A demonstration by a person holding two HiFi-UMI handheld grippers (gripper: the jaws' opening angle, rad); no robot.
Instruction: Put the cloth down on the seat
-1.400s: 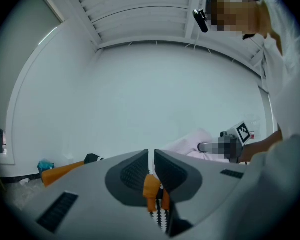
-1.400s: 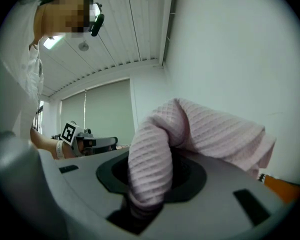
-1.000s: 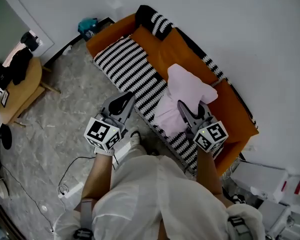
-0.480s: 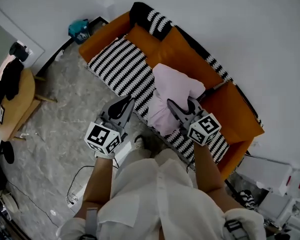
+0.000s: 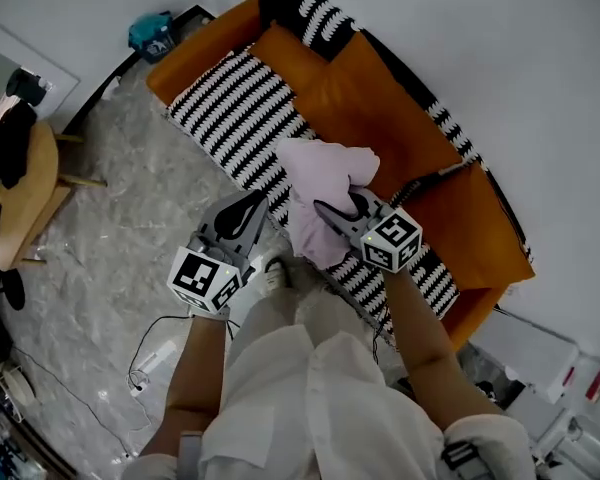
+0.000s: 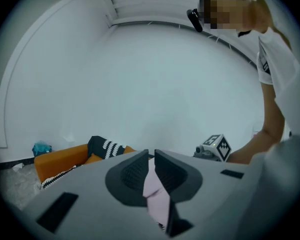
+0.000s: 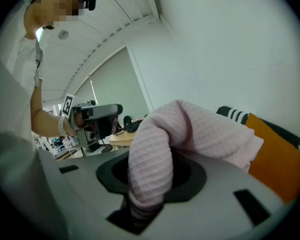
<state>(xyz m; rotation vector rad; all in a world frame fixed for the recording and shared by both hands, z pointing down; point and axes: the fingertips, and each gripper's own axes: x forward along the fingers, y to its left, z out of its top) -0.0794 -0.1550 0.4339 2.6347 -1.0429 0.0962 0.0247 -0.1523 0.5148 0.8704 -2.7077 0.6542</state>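
Observation:
A pink waffle-knit cloth hangs bunched over the front part of the orange sofa's black-and-white striped seat. My right gripper is shut on it. In the right gripper view the cloth drapes over both jaws and hides their tips. My left gripper hovers just left of the cloth, above the seat's front edge, with its jaws together and nothing held. In the left gripper view a strip of the pink cloth shows through the slit of the left gripper.
A striped cushion lies at the sofa's far end, and a dark strap lies on the orange backrest. A round wooden table stands at the left. A teal object and a cable lie on the marbled floor.
The right gripper has moved left and toward me with the cloth, pulling it off the backrest into a bunch. The left gripper has hardly moved.

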